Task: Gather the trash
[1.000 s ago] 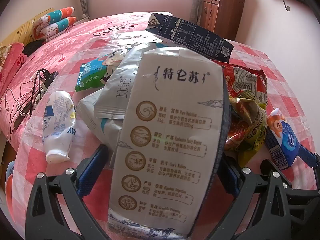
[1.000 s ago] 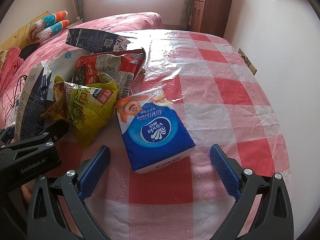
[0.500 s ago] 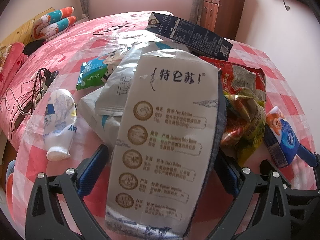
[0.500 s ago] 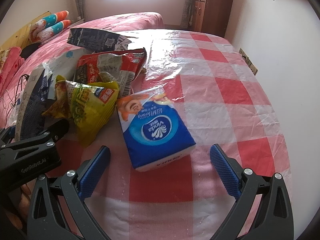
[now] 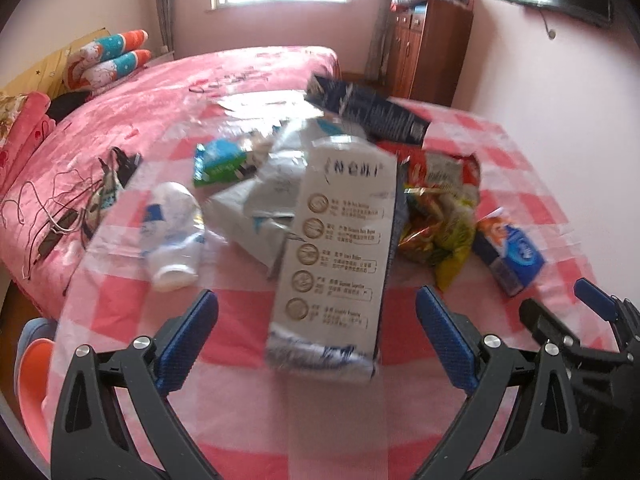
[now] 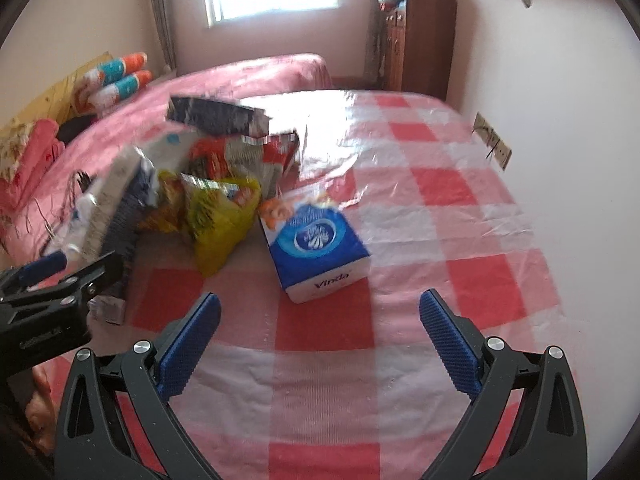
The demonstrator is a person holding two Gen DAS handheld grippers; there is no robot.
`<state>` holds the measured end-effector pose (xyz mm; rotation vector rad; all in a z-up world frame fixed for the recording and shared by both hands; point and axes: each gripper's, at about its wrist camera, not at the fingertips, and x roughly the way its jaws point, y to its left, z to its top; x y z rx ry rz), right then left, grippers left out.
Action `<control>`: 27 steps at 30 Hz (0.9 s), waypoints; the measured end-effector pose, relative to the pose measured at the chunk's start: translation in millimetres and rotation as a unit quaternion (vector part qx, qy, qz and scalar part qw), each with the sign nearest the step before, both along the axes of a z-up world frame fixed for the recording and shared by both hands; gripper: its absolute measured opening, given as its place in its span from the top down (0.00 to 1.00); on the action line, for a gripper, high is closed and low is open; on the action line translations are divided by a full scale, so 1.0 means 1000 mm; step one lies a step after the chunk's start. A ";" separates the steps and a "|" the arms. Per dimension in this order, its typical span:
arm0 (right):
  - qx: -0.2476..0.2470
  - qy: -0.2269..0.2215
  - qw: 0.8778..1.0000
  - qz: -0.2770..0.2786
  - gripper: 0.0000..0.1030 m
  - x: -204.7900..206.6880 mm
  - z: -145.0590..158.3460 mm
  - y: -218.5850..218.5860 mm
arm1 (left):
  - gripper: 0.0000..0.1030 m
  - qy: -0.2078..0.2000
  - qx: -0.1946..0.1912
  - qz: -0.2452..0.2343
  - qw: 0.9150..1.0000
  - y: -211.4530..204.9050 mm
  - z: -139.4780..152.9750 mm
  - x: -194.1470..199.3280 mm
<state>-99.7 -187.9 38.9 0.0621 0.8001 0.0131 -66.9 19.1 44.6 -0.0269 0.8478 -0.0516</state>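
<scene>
Your left hand-held gripper [image 5: 316, 336] stands wide, holding nothing; the flattened milk carton [image 5: 340, 248] lies between its pads atop the trash pile on the table [image 5: 240, 360]. Right hand-held gripper [image 6: 320, 336] likewise wide, facing the tissue pack [image 6: 316, 248]. Risk: the slick, flat carton may slide out if you close off-centre.

Glossy clear plastic sheet [image 6: 400, 184] covers the checked cloth; snack bags [image 5: 436, 216] look shiny foil, cabinet [image 5: 428, 48] wood.

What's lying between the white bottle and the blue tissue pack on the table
In the left wrist view, between the white bottle and the blue tissue pack lie grey pouches, the tall milk carton and yellow snack wrappers.
</scene>
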 end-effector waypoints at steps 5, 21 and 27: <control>-0.010 -0.045 0.999 -0.009 0.05 -0.022 0.038 0.005 | 0.04 -0.027 -0.018 0.002 0.999 0.014 0.027 -0.023; -0.054 -0.149 0.987 -0.007 0.05 -0.092 0.118 0.038 | 0.04 -0.099 -0.046 0.009 0.994 0.047 0.092 -0.085; -0.056 -0.162 0.985 -0.009 0.05 -0.103 0.127 0.042 | 0.04 -0.110 -0.050 0.009 0.993 0.054 0.099 -0.098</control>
